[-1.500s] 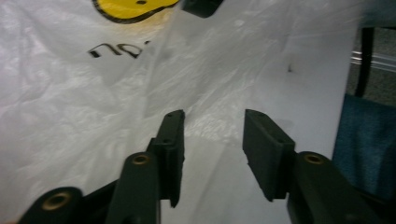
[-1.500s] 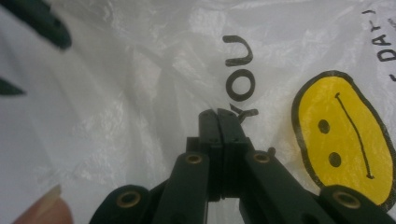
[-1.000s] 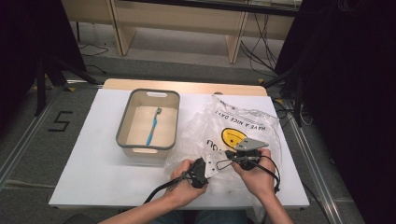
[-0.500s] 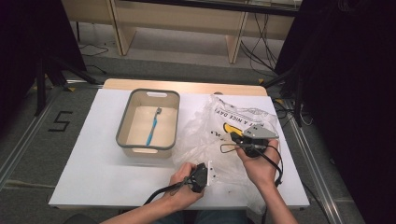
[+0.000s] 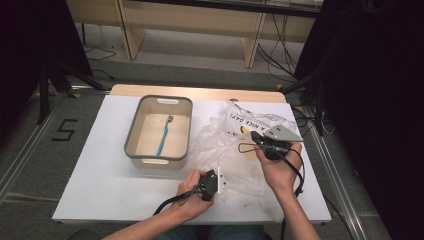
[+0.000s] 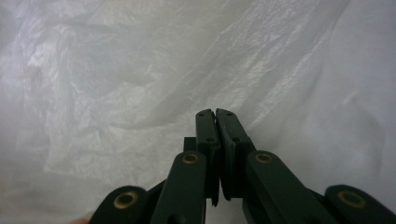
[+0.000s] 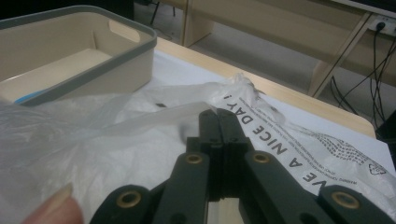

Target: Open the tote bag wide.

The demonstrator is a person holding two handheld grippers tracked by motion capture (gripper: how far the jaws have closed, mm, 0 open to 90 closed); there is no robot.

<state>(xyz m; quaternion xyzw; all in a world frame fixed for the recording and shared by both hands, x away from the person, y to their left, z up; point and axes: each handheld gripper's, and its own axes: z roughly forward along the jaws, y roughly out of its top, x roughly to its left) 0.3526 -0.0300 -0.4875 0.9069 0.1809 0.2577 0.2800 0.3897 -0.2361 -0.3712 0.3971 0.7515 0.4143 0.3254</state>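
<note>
- White counter (image 5: pixel 100 165) carried a grey bin (image 5: pixel 131 135) holding a blue toothbrush (image 5: pixel 163 135); beside it sprawled a clear plastic bag (image 5: pixel 235 155)
- left claw (image 5: pixel 219 181) pinched the bag's near edge; right claw (image 5: pixel 253 136) clamped a raised fold of it

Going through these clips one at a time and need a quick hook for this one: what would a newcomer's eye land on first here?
First the crumpled clear plastic bag printed with black lettering, spread over the right half of the white table. Both grippers work it: the right gripper pinches a strip of film at the bag's printed end, and the left gripper sits shut at its near edge. Left of the bag, a blue toothbrush lies in a grey-rimmed beige bin.
</note>
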